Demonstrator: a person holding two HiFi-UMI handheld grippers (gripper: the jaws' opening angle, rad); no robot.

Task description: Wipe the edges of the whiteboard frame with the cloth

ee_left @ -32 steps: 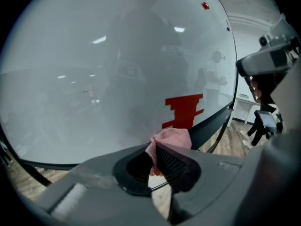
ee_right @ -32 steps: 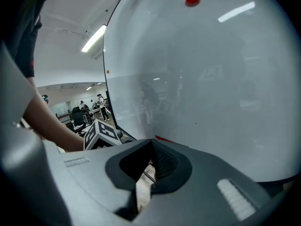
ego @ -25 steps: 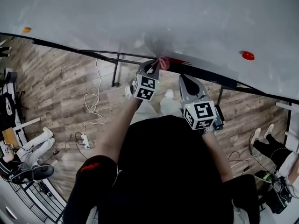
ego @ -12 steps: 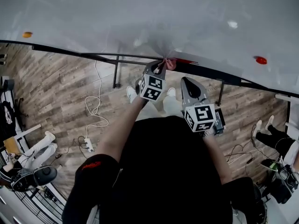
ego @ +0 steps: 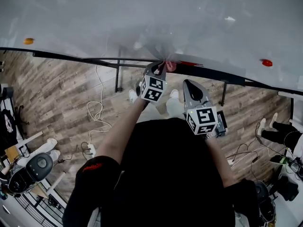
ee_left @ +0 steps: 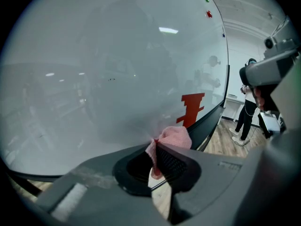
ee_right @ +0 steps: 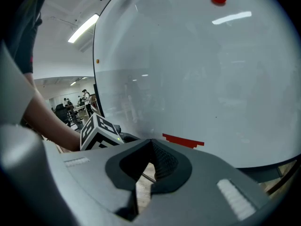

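A large whiteboard (ego: 151, 18) fills the top of the head view, with its dark bottom frame edge (ego: 85, 59) running across. My left gripper (ego: 159, 68) is shut on a pink cloth (ego: 169, 65) and holds it against that bottom edge. In the left gripper view the pink cloth (ee_left: 170, 140) bunches out past the closed jaws beside the dark frame (ee_left: 209, 121) and a red mark (ee_left: 192, 108). My right gripper (ego: 191, 85) hangs lower right of the left one, shut and holding nothing, short of the board. The right gripper (ee_right: 151, 145) faces the whiteboard (ee_right: 197, 79).
Red magnets (ego: 267, 63) and an orange one (ego: 29, 41) stick to the board. Below lie a wooden floor (ego: 61, 93), the board's stand legs (ego: 117, 77), white cables with a power strip (ego: 90, 149), chairs (ego: 26, 171) and seated people's legs (ego: 277, 131).
The left gripper with the cloth has slid a little to the right along the bottom frame edge. The right gripper has stayed close beside it.
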